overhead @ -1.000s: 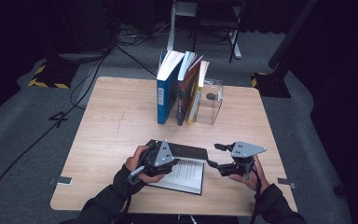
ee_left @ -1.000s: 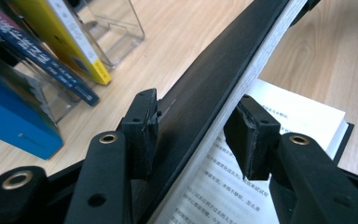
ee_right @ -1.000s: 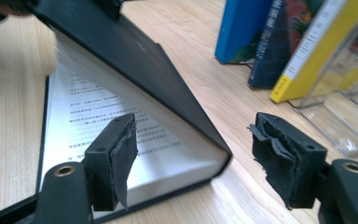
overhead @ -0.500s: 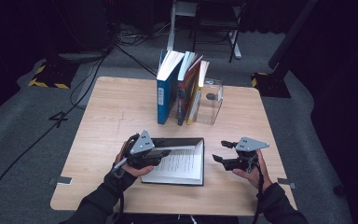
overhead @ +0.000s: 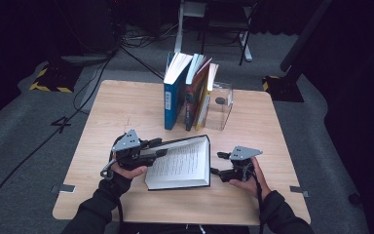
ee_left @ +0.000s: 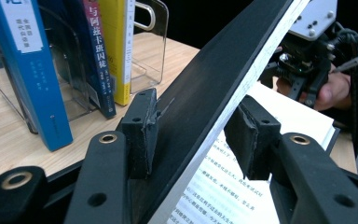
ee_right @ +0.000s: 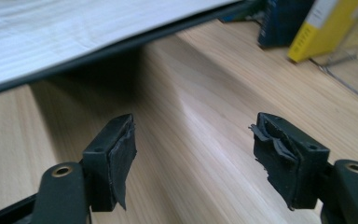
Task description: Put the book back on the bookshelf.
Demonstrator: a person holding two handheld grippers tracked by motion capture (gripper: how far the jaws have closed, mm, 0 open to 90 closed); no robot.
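While my left tool (overhead: pixel 161 152) clamped the raised black cover and pages of the open black-covered book (overhead: pixel 182 163) lying on the pale wooden desk (overhead: pixel 126 105), my right tool (overhead: pixel 217 163) hung wide open, empty, just beside the book's right edge.

I saw a wooden worktop (overhead: pixel 126 112) on grey carpet (overhead: pixel 24 146), cables (overhead: pixel 102 58) trailing into a dark room.

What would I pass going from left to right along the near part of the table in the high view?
Left claw, clamped on the lifted cover and pages of the open book → open book lying on the table → right claw, open with nothing in it, just off the book's right edge.
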